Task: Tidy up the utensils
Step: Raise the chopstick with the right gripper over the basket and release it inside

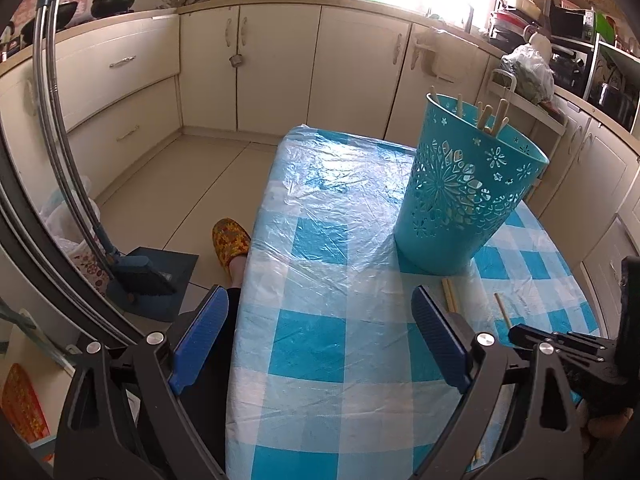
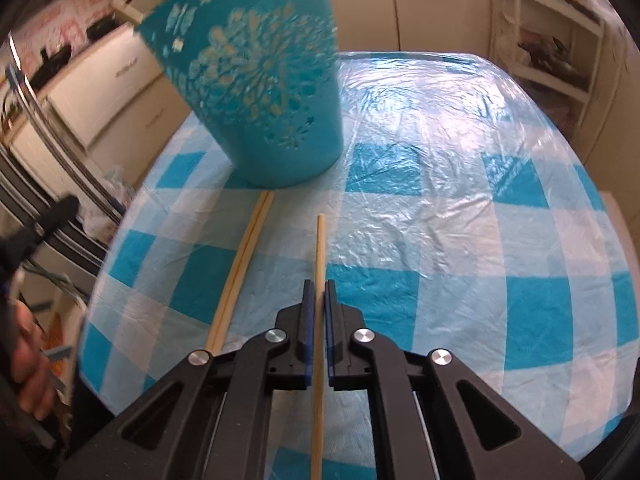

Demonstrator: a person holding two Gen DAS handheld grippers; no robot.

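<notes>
A turquoise cut-out holder (image 1: 466,196) stands on the checked table with several wooden utensil handles (image 1: 490,114) poking from its rim. In the right wrist view the same holder (image 2: 264,92) rises ahead. My right gripper (image 2: 319,282) is shut on a single wooden chopstick (image 2: 320,248) that points toward the holder. A pair of chopsticks (image 2: 244,256) lies flat on the cloth just left of it. My left gripper (image 1: 320,304) is open over the table's near left part, nothing between its blue pads. The right gripper's black body (image 1: 568,356) shows at the lower right there.
The table (image 1: 328,208) wears a blue-and-white checked cloth under clear plastic. Cream kitchen cabinets (image 1: 276,64) line the walls. A slippered foot (image 1: 232,246) and a dustpan with brush (image 1: 148,276) are on the floor left of the table. A shelf rack (image 2: 548,52) stands beyond the far right corner.
</notes>
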